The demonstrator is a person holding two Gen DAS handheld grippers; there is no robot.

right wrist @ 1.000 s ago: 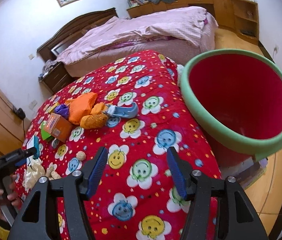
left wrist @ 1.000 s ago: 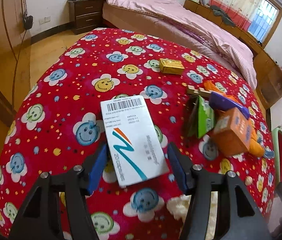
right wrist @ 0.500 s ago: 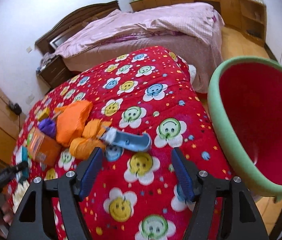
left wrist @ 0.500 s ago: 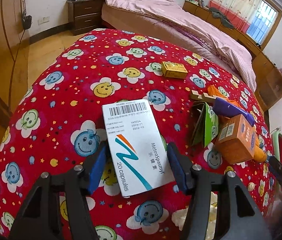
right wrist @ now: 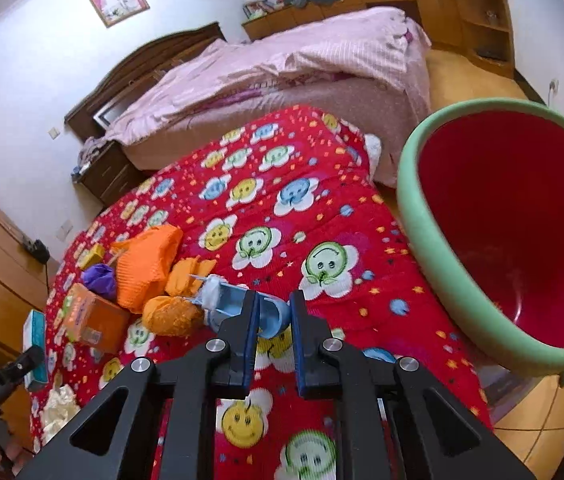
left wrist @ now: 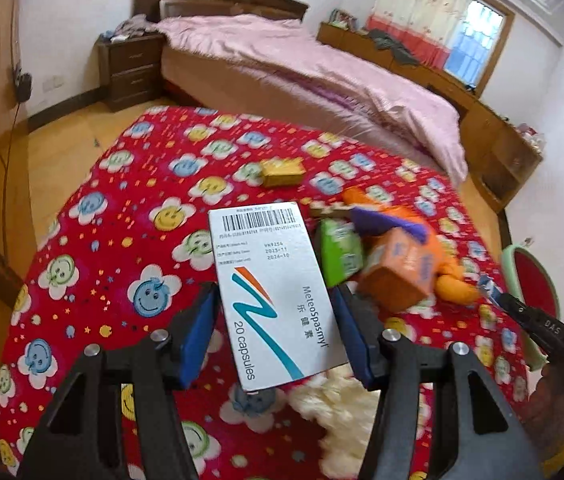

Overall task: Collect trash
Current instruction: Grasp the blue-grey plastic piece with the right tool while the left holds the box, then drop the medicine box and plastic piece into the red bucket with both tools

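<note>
My left gripper [left wrist: 275,314] is shut on a white capsule box [left wrist: 269,288] and holds it above the red smiley quilt [left wrist: 129,240]. My right gripper [right wrist: 273,316] is shut on a light blue plastic package [right wrist: 237,304] that lies on the quilt [right wrist: 302,220]. Beside it lie an orange bag [right wrist: 145,264], an orange carton [right wrist: 93,316] and a purple wrapper [right wrist: 99,276]. The red bin with a green rim [right wrist: 414,216] stands right of the quilt. The left view shows the orange carton [left wrist: 398,272], a green packet [left wrist: 340,254] and a yellow box [left wrist: 282,172].
Crumpled white tissue [left wrist: 338,404] lies on the quilt near its front edge, also in the right wrist view [right wrist: 57,404]. A bed with a pink cover [right wrist: 282,72] stands behind. A nightstand [left wrist: 131,68] and wooden cabinets [right wrist: 470,16] line the walls.
My left gripper has lifted the capsule box off the quilt. My right gripper has moved left to the blue package and closed on it.
</note>
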